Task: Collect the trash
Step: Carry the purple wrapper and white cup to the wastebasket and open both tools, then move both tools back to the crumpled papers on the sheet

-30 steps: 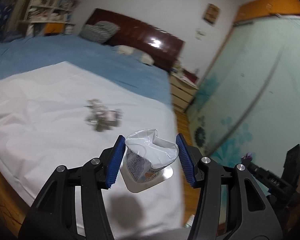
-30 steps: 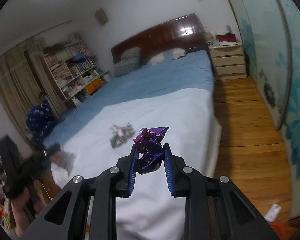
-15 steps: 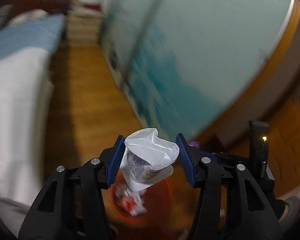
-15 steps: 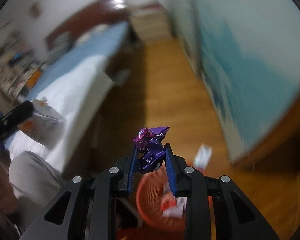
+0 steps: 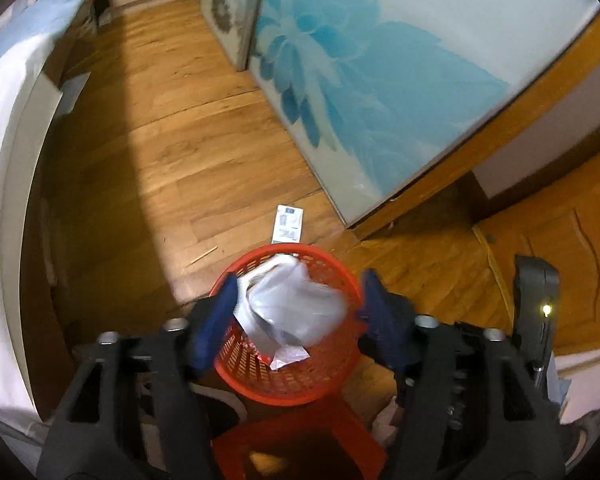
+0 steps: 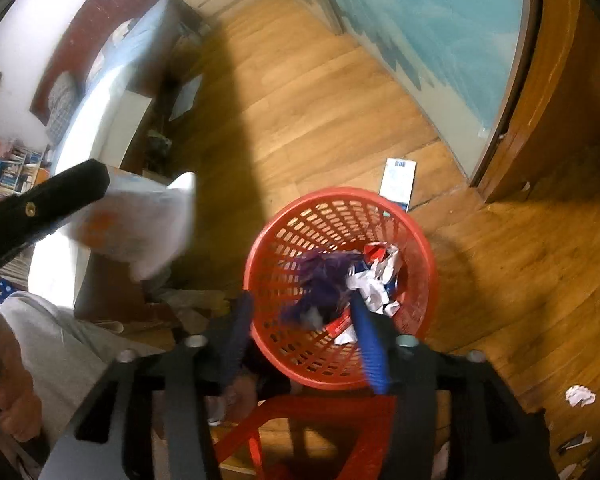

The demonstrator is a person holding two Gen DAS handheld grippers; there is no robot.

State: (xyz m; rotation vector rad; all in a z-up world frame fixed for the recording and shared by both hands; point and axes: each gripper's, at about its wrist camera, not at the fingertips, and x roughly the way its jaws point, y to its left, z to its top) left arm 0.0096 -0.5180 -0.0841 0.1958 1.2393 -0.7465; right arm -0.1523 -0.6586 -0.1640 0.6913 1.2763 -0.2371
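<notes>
Between the opening jaws of the left gripper [image 5: 296,308] a crumpled white cup [image 5: 292,312] is seen, blurred; its left side lies at the left pad, while a clear gap shows on the right, so the hold appears to be let go. The jaws of the right gripper [image 6: 304,328] are likewise opening, and the purple wrapper [image 6: 324,280], clamped a second ago, is smeared with motion and already inside the red basket [image 6: 416,240], free of the pads. A second ago both pieces were carried above the bed; now both grippers are pointed steeply down over the basket, which is set on a red stool [image 5: 300,440] and already holds white and red scraps. This load can be judged nearly delivered. A flat packet [image 5: 288,226] and a paper ball [image 6: 580,395] are left on the wooden floor [image 5: 204,152].
</notes>
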